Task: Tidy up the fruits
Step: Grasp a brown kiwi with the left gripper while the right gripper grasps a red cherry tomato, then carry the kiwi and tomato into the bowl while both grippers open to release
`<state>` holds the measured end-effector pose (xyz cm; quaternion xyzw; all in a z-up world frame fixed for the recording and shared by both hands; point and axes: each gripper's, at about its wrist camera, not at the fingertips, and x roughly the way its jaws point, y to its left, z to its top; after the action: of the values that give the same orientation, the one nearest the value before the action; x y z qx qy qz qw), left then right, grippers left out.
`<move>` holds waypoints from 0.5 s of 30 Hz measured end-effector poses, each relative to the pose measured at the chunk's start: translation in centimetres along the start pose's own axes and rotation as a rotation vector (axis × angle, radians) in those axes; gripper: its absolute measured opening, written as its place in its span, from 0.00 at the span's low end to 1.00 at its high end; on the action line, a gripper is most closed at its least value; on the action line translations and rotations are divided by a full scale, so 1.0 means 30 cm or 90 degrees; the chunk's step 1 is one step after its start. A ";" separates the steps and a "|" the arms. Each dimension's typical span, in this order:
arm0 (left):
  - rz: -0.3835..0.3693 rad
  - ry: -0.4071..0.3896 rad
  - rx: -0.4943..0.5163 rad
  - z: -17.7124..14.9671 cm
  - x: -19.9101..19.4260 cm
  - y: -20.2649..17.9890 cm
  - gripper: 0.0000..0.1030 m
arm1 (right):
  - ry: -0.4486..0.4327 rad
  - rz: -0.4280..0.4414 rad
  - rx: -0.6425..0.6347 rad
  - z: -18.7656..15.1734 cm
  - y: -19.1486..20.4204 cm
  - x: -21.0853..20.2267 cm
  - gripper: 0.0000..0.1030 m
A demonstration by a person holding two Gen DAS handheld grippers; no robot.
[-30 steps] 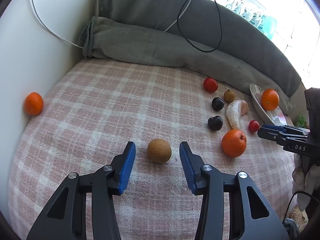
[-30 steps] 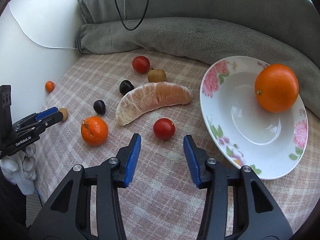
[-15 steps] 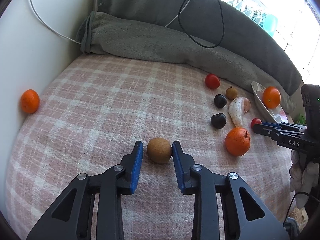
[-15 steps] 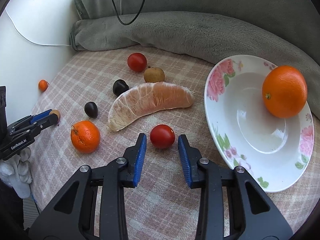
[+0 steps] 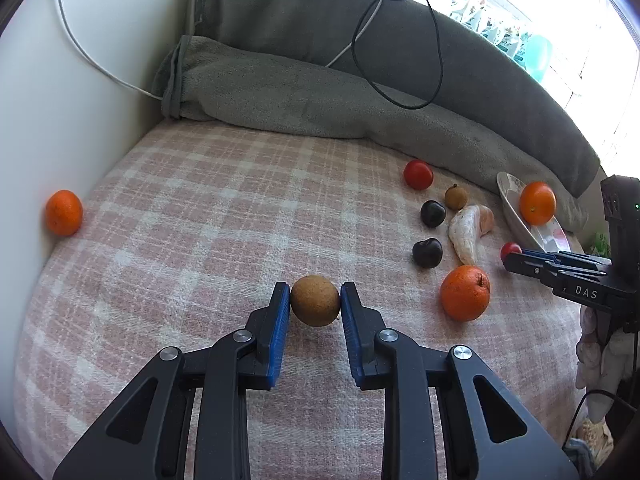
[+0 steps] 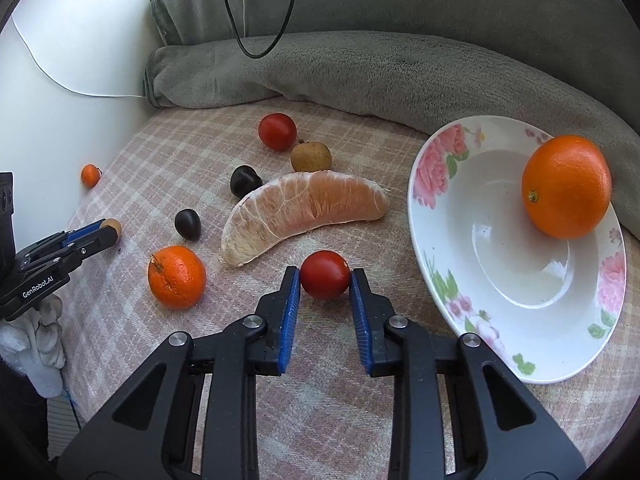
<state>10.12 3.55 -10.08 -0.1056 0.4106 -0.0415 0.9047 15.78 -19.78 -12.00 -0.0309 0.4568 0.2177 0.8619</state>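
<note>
On the pink checked cloth, my left gripper [image 5: 315,294] is shut on a round brown fruit [image 5: 315,302], with both blue pads pressed to its sides. My right gripper [image 6: 325,280] is closing its jaws on a small red tomato [image 6: 325,286], and both pads touch it. A flowered white plate [image 6: 440,208] to the right of that tomato holds one large orange [image 6: 566,192]. Between the two grippers lie a peeled pomelo segment [image 6: 304,208], a mandarin [image 6: 177,276], two dark fruits [image 6: 187,224], a second brown fruit [image 6: 311,156] and another tomato [image 6: 277,131].
A small orange [image 5: 63,212] rests against the white wall at far left. Rolled grey blankets [image 5: 320,100] line the back edge, with a black cable [image 5: 436,60] and a white cable draped over them. A gloved hand [image 6: 44,336] holds the left gripper at the cloth's edge.
Both grippers closed from wide open: the left onto the brown fruit, the right onto the small red tomato. Neither hand has shifted.
</note>
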 end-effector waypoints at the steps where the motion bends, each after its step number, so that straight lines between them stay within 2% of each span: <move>1: -0.001 -0.002 0.001 0.001 -0.004 -0.002 0.23 | -0.004 0.001 0.001 -0.001 0.000 -0.009 0.26; 15: -0.061 -0.033 0.048 0.056 -0.005 -0.147 0.23 | -0.064 0.000 0.037 -0.018 -0.081 -0.170 0.26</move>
<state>11.34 -0.46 -7.90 -0.0920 0.3797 -0.0975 0.9153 13.84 -23.87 -8.58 0.0052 0.4193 0.2052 0.8843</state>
